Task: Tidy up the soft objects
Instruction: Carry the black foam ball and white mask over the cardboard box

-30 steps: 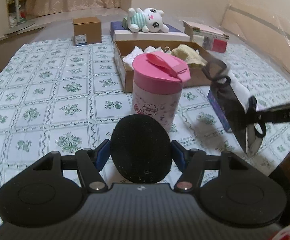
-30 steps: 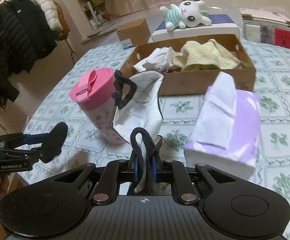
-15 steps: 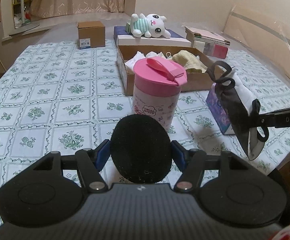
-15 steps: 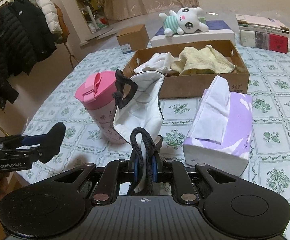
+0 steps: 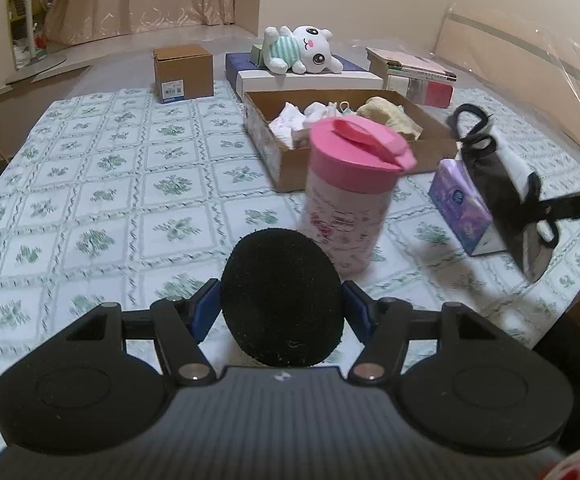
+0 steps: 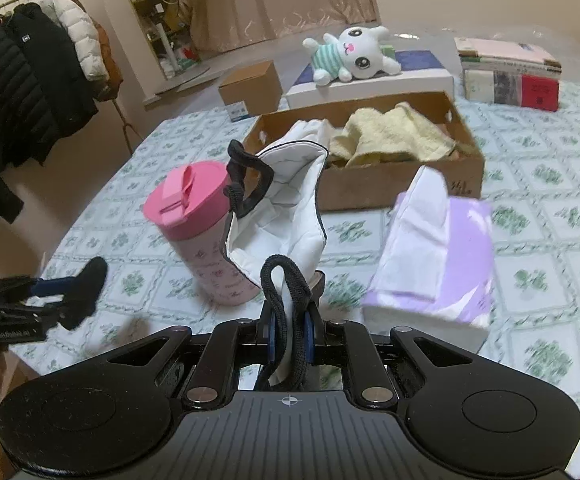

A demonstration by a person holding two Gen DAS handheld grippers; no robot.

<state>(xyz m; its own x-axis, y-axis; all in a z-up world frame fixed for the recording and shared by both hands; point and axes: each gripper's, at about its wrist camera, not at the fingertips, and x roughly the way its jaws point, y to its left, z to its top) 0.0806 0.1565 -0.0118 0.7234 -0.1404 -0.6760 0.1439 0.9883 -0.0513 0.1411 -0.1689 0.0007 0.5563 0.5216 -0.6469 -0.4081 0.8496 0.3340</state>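
Note:
My left gripper (image 5: 282,300) is shut on a round black sponge pad (image 5: 282,296), held above the near table edge; it also shows in the right wrist view (image 6: 84,294). My right gripper (image 6: 288,326) is shut on a face mask (image 6: 286,208), white inside and black outside with black ear loops; it hangs in the air at the right of the left wrist view (image 5: 501,184). An open cardboard box (image 6: 389,180) holds white cloth (image 6: 309,132) and a yellow towel (image 6: 393,134). A white plush bunny (image 6: 349,58) lies on a flat box behind it.
A pink-lidded cup (image 6: 206,228) stands upright in front of the box. A purple tissue pack (image 6: 433,252) lies right of it. A small cardboard carton (image 5: 183,72) and stacked books (image 6: 509,76) sit at the back. Coats (image 6: 22,80) hang at the left.
Both grippers have risen and drawn back a little, so the table looks farther and the box lower. The mask and the sponge pad stay gripped.

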